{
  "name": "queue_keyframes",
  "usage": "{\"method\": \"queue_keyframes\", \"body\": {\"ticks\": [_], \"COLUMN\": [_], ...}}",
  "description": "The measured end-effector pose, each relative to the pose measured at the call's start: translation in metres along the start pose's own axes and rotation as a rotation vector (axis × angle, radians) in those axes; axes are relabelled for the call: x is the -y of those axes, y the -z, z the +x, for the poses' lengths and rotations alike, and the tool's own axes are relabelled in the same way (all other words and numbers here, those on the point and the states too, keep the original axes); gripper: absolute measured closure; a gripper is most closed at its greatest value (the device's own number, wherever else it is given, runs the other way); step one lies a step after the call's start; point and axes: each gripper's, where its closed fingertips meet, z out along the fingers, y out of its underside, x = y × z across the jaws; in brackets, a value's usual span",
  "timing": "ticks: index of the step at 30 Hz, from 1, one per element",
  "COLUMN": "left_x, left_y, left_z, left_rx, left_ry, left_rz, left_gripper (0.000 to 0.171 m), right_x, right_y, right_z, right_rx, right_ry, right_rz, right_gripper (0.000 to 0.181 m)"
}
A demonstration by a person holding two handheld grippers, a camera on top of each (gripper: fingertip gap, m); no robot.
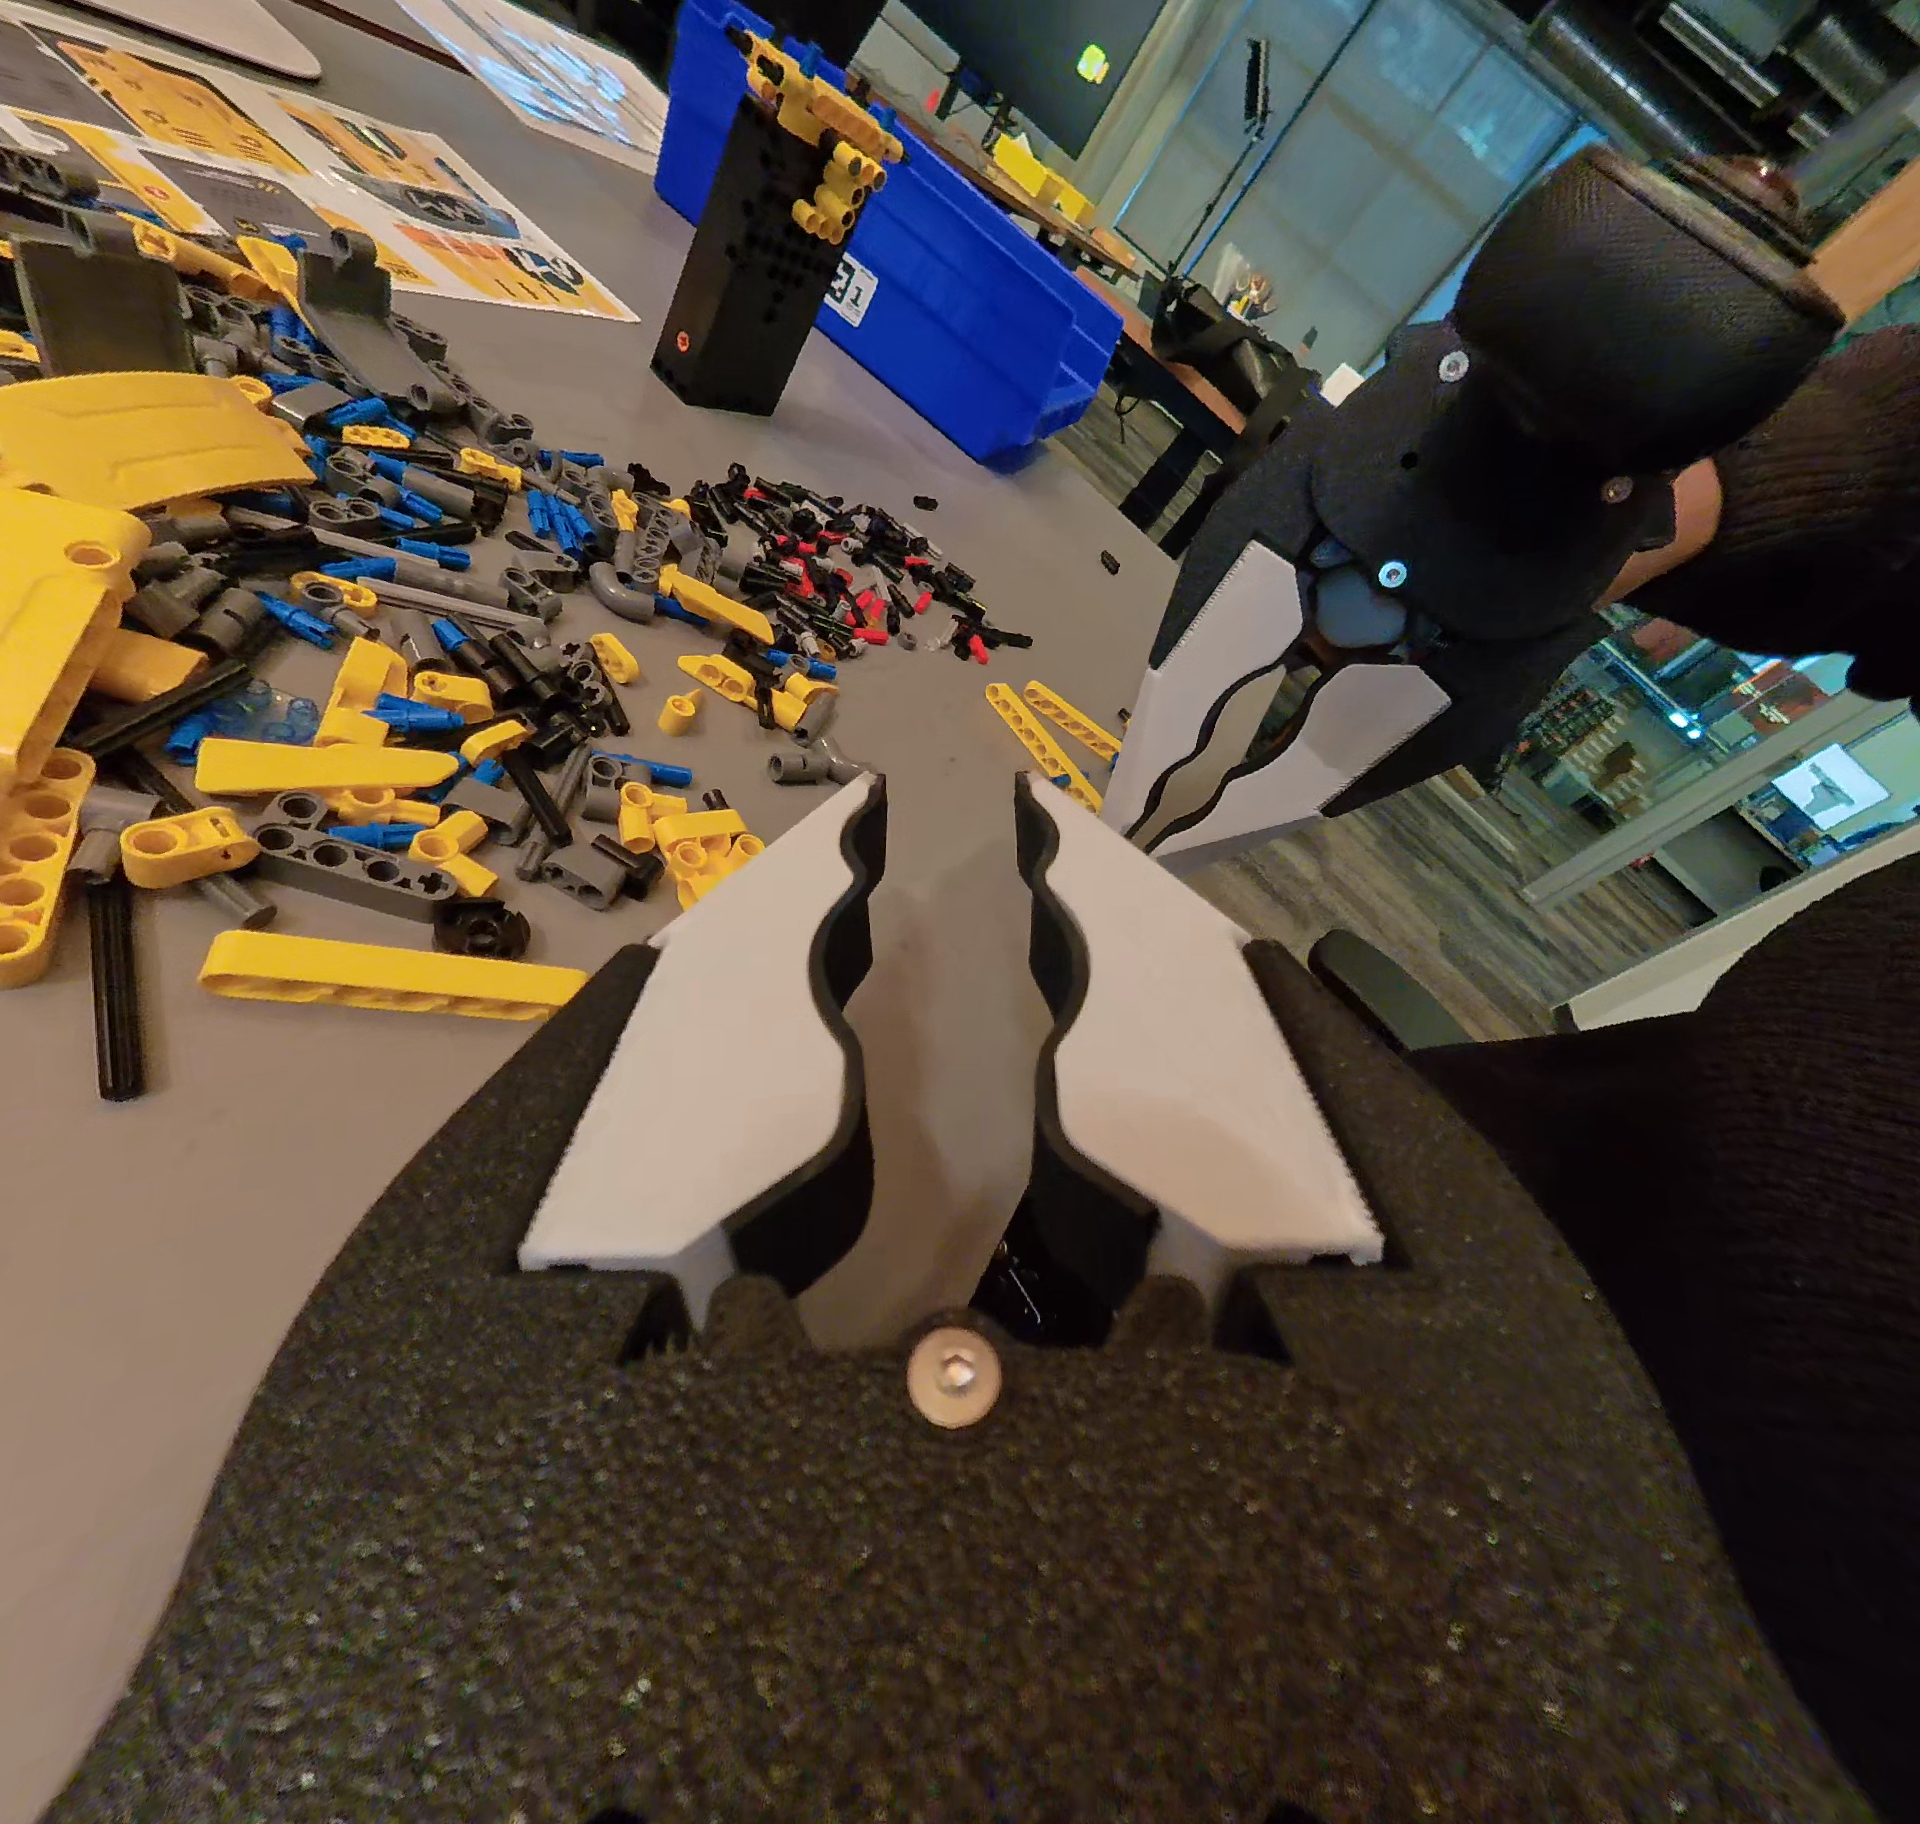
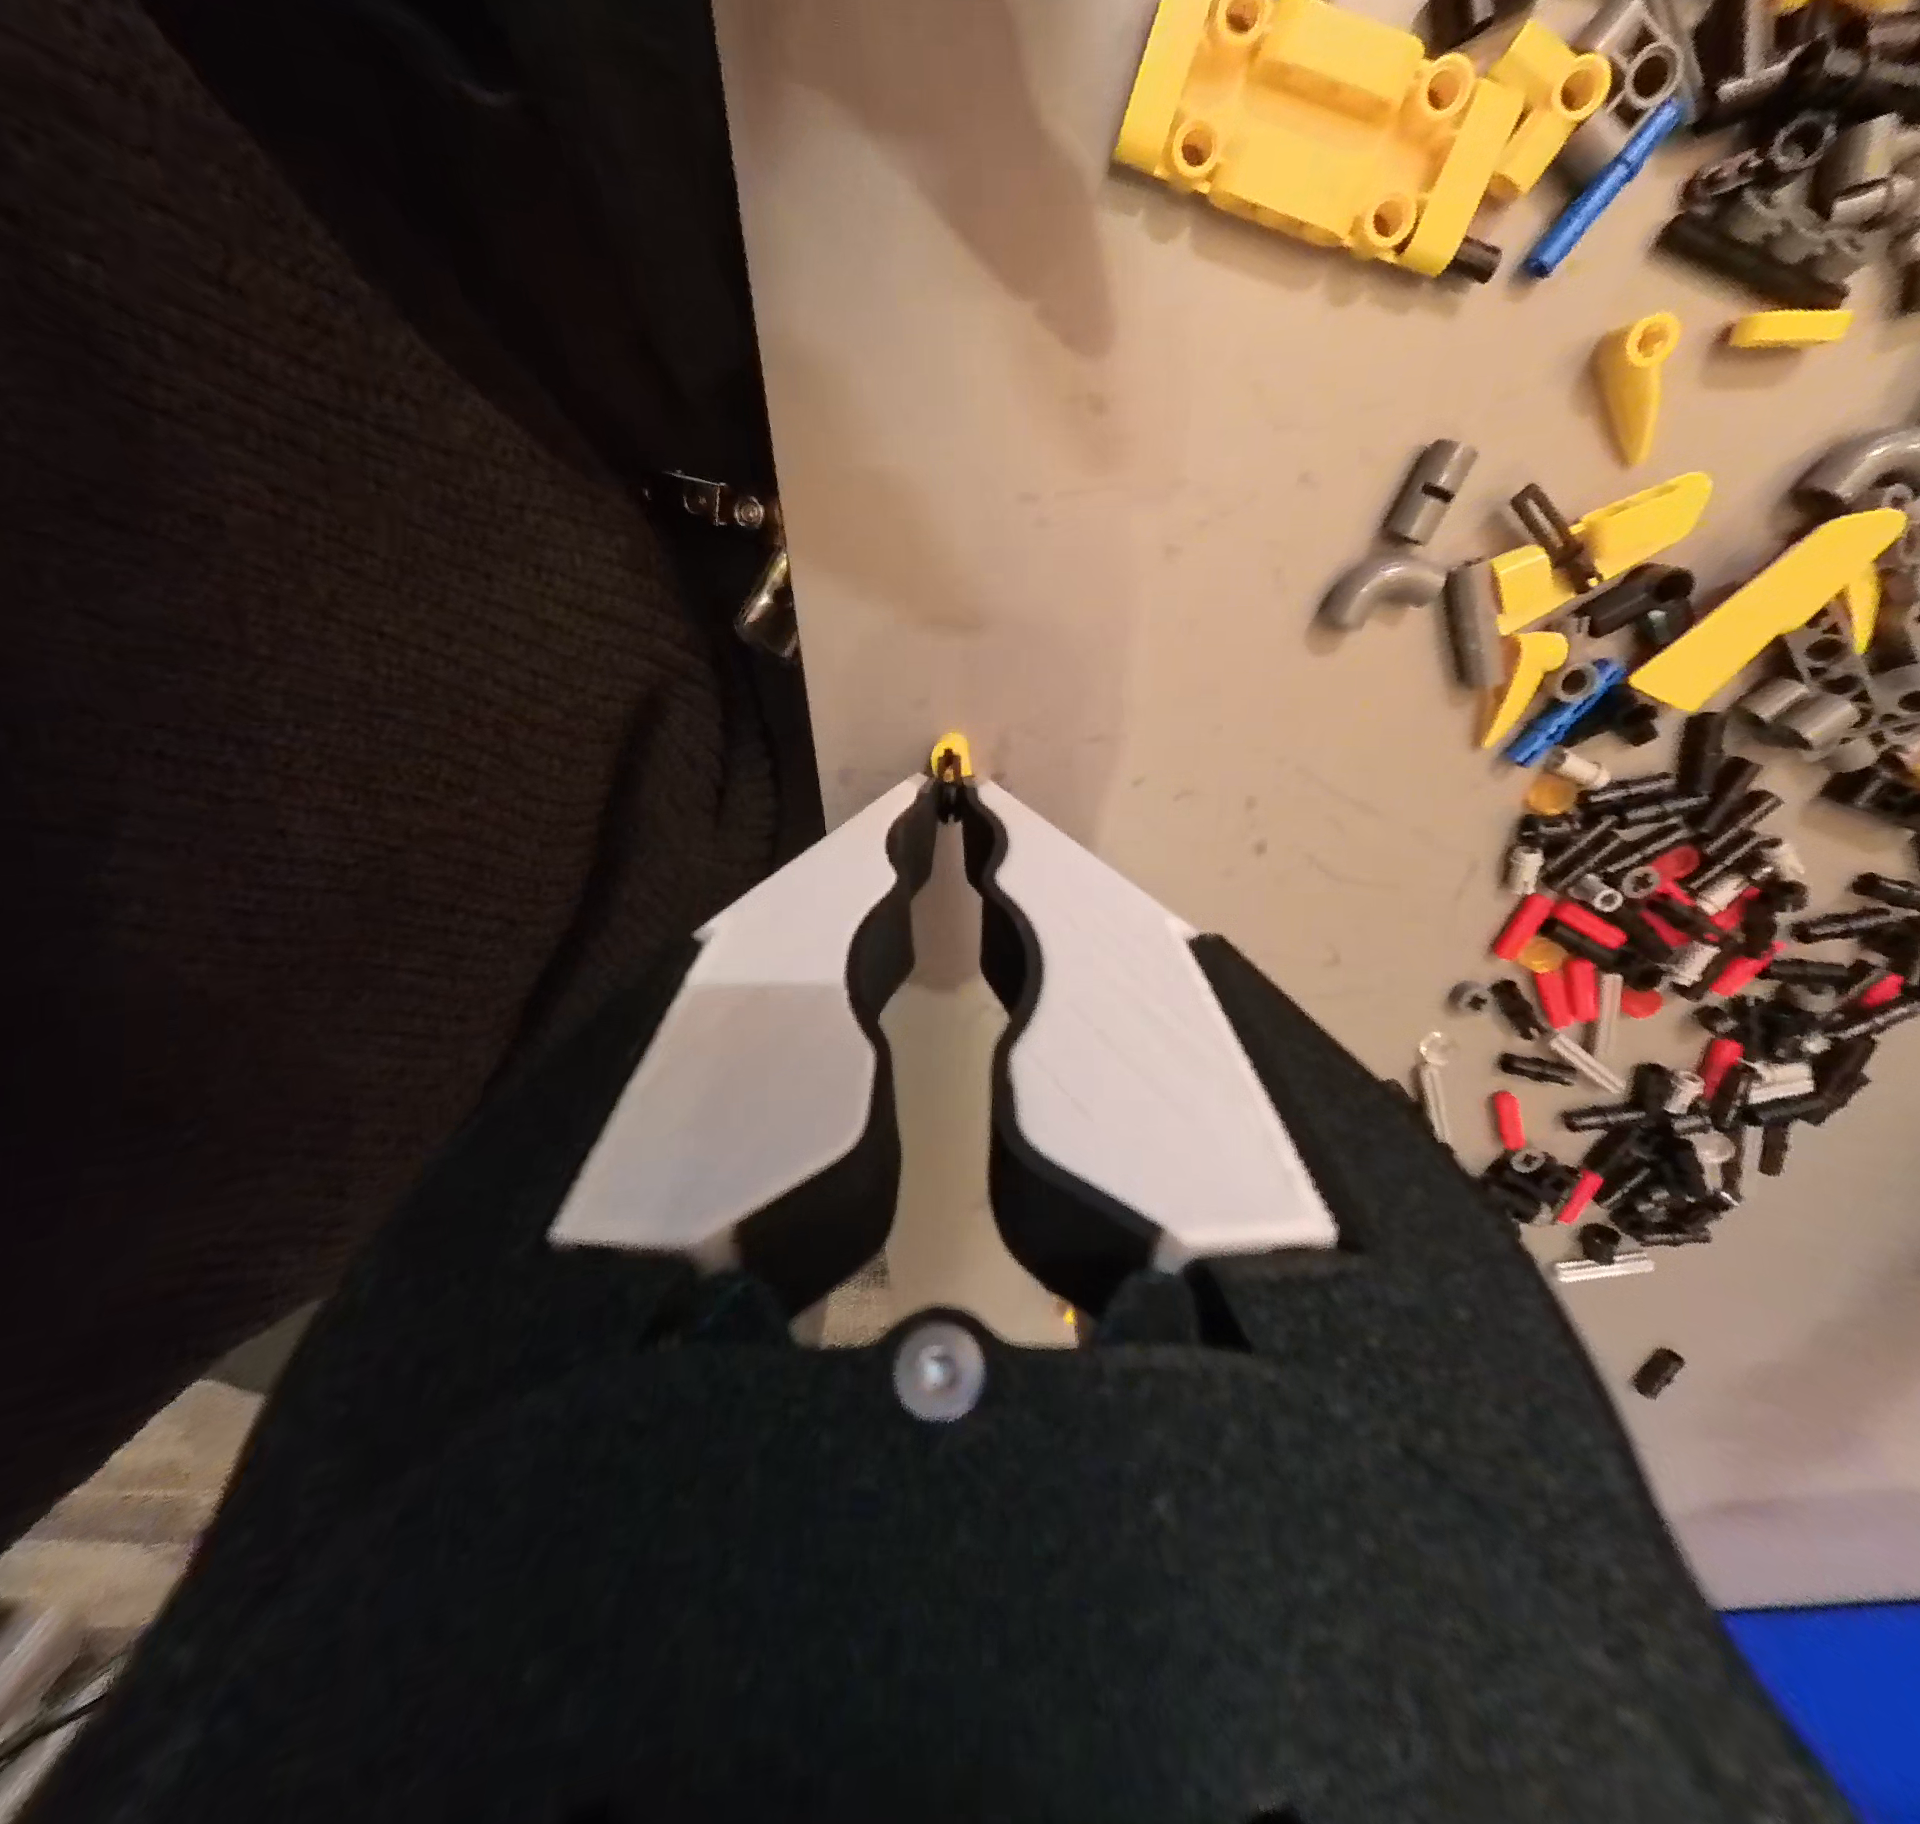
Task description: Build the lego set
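My left gripper (image 1: 948, 792) is open and empty, low over the grey table (image 1: 935, 486), pointing at a spread of loose building pieces (image 1: 436, 631) in yellow, blue, black and grey. My right gripper (image 2: 951, 787) is shut on a small yellow piece (image 2: 951, 748) with a black pin, held at the very fingertips near the table's edge. It also shows in the left wrist view (image 1: 1148, 839), pointing down just right of my left gripper. Two yellow beams (image 1: 1049, 725) lie beside its tips.
A black block with a yellow assembly on top (image 1: 748, 247) stands behind the pile, in front of a blue bin (image 1: 935, 278). Printed sheets (image 1: 312, 174) lie at the far left. A heap of black and red pins (image 2: 1662, 995), a yellow panel (image 2: 1309, 112) and a person's black knit sleeve (image 2: 312, 631) are close by. The tips of one gripper are about 11 cm away from the tips of the other.
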Motion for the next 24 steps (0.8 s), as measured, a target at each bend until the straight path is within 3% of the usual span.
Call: {"method": "queue_keyframes", "body": {"ticks": [14, 24], "left_x": [-0.0006, 0.0008], "left_y": [0.0016, 0.0028], "left_z": [-0.0031, 0.0040], "left_rx": [0.003, -0.046], "left_ry": [0.007, -0.004], "left_rz": [-0.001, 0.010], "left_gripper": [0.147, 0.147], "right_x": [0.0016, 0.0037], "right_y": [-0.0076, -0.0064], "right_z": [0.0005, -0.0011], "right_rx": [-0.048, -0.055], "right_ry": [-0.056, -0.052], "right_rz": [-0.074, 0.045], "right_gripper": [0.177, 0.177]}}
